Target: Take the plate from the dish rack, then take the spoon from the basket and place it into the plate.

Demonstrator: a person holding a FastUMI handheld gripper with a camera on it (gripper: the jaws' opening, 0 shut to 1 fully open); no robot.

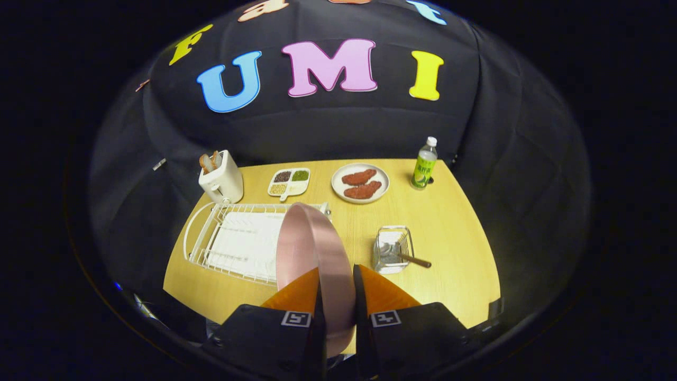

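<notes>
We have the plate (317,248) pinched on edge between the jaws of the gripper (337,275), one finger pressing each face, so it stands nearly upright and rises ahead of us. Held by its rim this way, it keeps the same edge-on attitude it would have had in the slots of the rack (232,243), which suggests a straight lift out. The rack now lies just left of the plate and below it, with no other dish in it that we can make out.

Right of the plate, well apart from it, stands the basket (392,248) on the bench (455,238), with the spoon (410,258) lying in it and its handle poking out over the wire toward the far side from the plate. That overhang gives us something to grip later.

We judge the first step nearly done: the plate needs laying flat on bare bench, likely between rack and basket.
</notes>
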